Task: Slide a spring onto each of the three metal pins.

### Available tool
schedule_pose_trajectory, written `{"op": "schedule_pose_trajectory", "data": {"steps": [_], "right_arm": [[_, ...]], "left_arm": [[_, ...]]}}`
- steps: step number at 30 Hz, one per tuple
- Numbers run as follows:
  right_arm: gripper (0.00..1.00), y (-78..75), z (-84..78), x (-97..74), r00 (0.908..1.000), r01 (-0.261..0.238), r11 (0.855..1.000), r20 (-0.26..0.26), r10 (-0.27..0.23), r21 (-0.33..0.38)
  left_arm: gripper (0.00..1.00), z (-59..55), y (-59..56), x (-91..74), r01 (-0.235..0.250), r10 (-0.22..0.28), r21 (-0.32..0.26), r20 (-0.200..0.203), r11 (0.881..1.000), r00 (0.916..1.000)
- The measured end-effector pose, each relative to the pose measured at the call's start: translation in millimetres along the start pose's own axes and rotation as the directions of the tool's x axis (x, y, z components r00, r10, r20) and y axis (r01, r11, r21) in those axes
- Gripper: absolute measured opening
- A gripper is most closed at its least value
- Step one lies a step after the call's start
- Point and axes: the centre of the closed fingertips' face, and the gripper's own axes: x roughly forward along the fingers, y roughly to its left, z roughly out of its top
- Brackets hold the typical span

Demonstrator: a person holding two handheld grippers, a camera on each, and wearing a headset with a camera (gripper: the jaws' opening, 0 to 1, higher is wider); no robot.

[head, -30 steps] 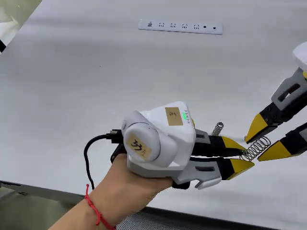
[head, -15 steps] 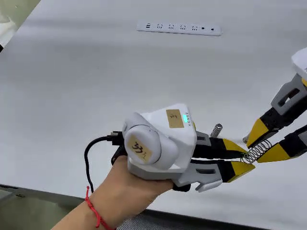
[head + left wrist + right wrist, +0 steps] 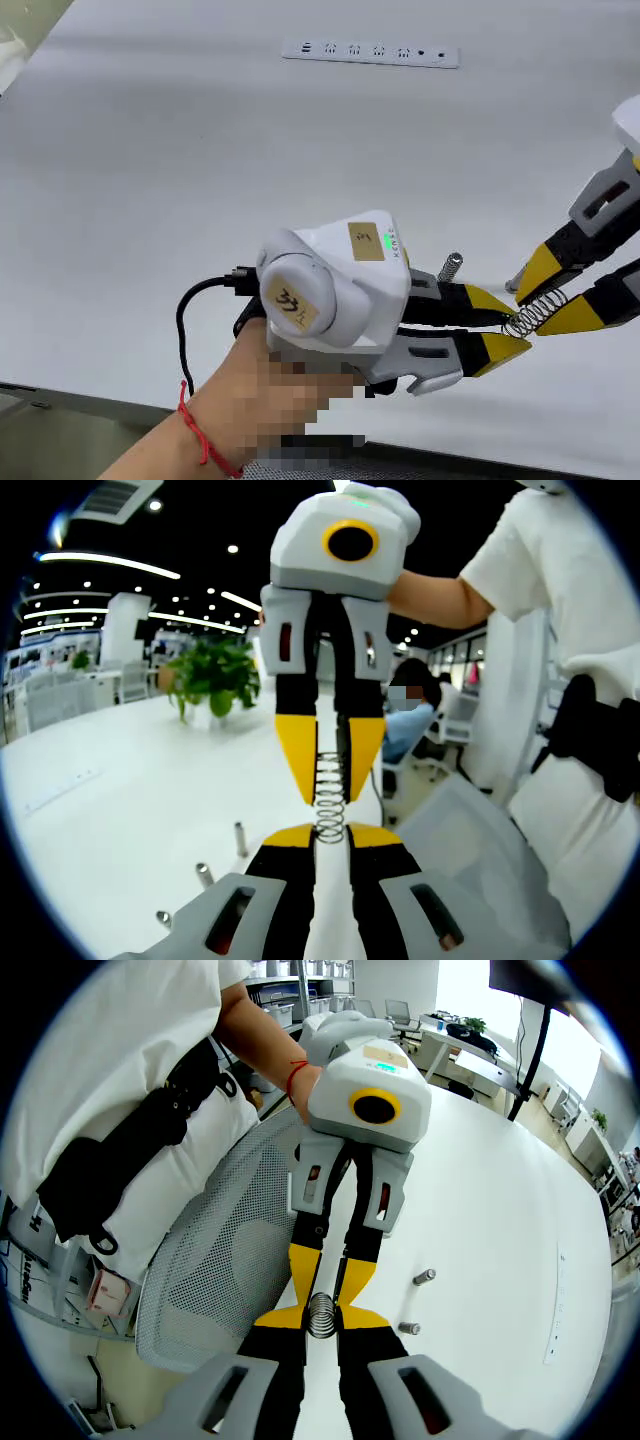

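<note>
A steel spring (image 3: 536,310) is stretched tip to tip between my two grippers, above the white table (image 3: 200,180). My left gripper (image 3: 512,328), held in the hand with the red cord, is shut on the spring's near end (image 3: 330,825). My right gripper (image 3: 556,294) comes in from the right and is shut on the other end (image 3: 320,1312). A short pin (image 3: 450,266) that looks coiled stands just behind the left jaws. A second pin (image 3: 514,281) peeks out beside the right jaw. In the left gripper view, three pins (image 3: 203,873) stand in a row on the table.
A white power strip (image 3: 370,53) lies at the far side of the table. The table's front edge (image 3: 90,402) runs just below the hand. A mesh chair (image 3: 200,1280) and the person's body are behind the left gripper. Two pins (image 3: 424,1277) stand to the right in the right gripper view.
Almost nothing has moved. Both grippers stay tip to tip with the spring between them, and the head view has shifted slightly.
</note>
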Motion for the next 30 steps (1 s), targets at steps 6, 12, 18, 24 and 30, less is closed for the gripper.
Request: {"op": "schedule_pose_trajectory", "data": {"steps": [6,12,18,24,30], "right_arm": [[0.12,-1.2,-1.5,-0.4,1.0,0.007,1.0,0.003,-0.007,0.01],[0.12,-1.3,-3.0,-2.5,0.9999,0.016,1.0,0.007,-0.016,0.025],[0.12,-2.7,-7.2,-8.6,0.9992,0.038,0.998,0.013,-0.038,0.047],[0.12,-9.4,-18.0,-16.0,0.9965,0.082,0.993,0.007,-0.083,0.084],[0.12,-19.9,-32.4,-27.8,0.9889,0.148,0.979,-0.004,-0.149,0.139]], "left_arm": [[0.15,-0.7,0.7,-0.3,-0.001,0.001,-0.007,0.002,1.0,1.0],[0.2,-2.9,4.3,-2.0,-0.015,0.015,-0.017,0.002,1.0,0.9999],[0.24,-5.3,9.5,-8.5,-0.038,0.038,-0.016,-0.003,0.999,0.9993],[0.31,-11.0,19.7,-21.6,-0.091,0.091,-0.001,-0.013,0.996,0.9958],[0.41,-15.9,36.0,-42.3,-0.16,0.16,0.004,-0.009,0.987,0.9871]]}}
